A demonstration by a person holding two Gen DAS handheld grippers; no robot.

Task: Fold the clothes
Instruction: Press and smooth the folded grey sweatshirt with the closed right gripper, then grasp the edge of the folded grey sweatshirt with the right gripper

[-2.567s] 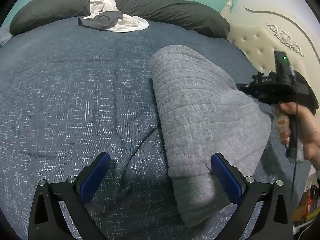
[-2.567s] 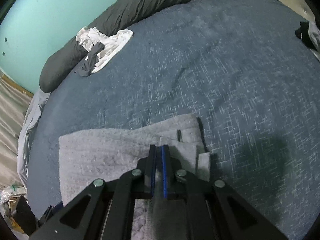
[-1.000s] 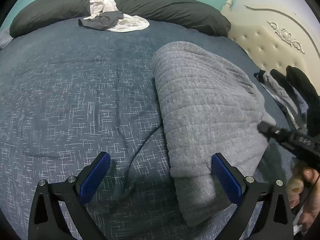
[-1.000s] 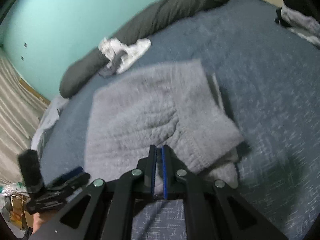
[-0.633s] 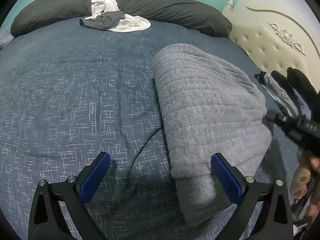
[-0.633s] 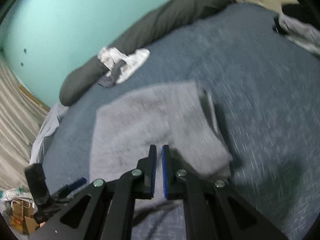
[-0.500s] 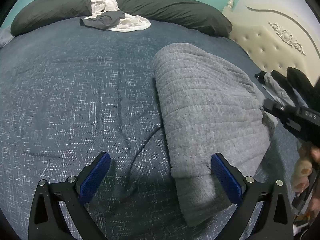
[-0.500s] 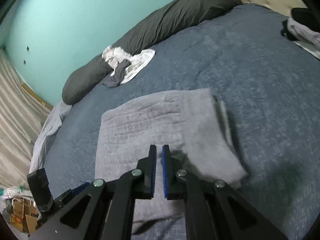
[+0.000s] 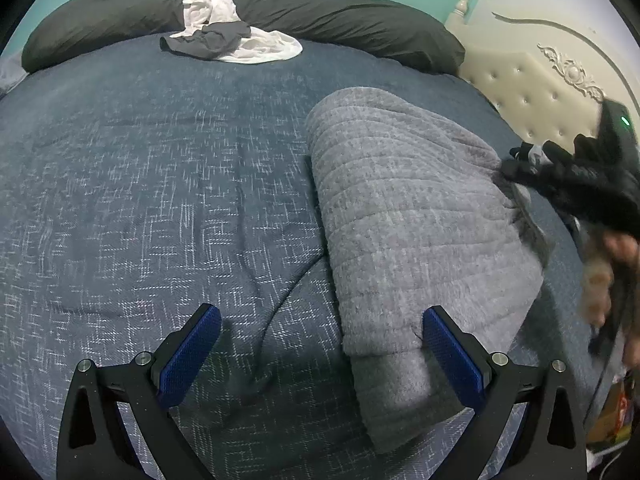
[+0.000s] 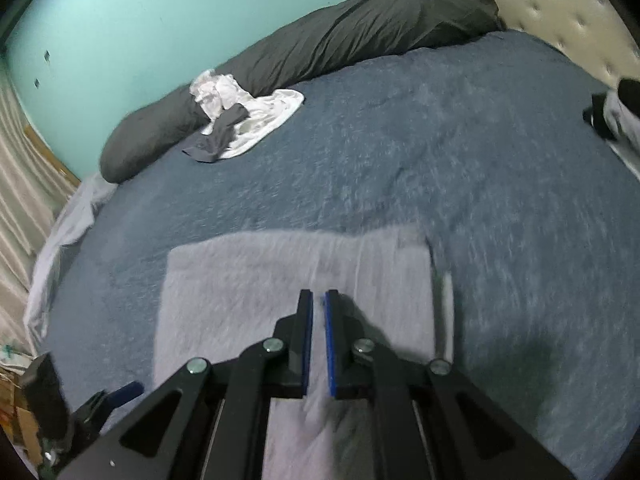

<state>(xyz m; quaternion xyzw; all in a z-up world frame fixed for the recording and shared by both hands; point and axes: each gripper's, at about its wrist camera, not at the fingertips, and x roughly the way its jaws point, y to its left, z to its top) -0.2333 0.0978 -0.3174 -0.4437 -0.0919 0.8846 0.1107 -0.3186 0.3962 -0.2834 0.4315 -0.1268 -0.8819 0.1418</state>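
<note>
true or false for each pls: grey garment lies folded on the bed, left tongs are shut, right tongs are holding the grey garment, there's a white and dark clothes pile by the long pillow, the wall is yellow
1. The fuzzy grey folded garment lies on the dark blue bedspread. True.
2. The left tongs are shut. False: their blue pads stand wide apart.
3. The right tongs hold the garment. False: they are shut, with nothing between them.
4. A crumpled white and dark grey clothes pile lies by the long dark grey pillow. True.
5. The wall is yellow. False: the wall is turquoise.
</note>
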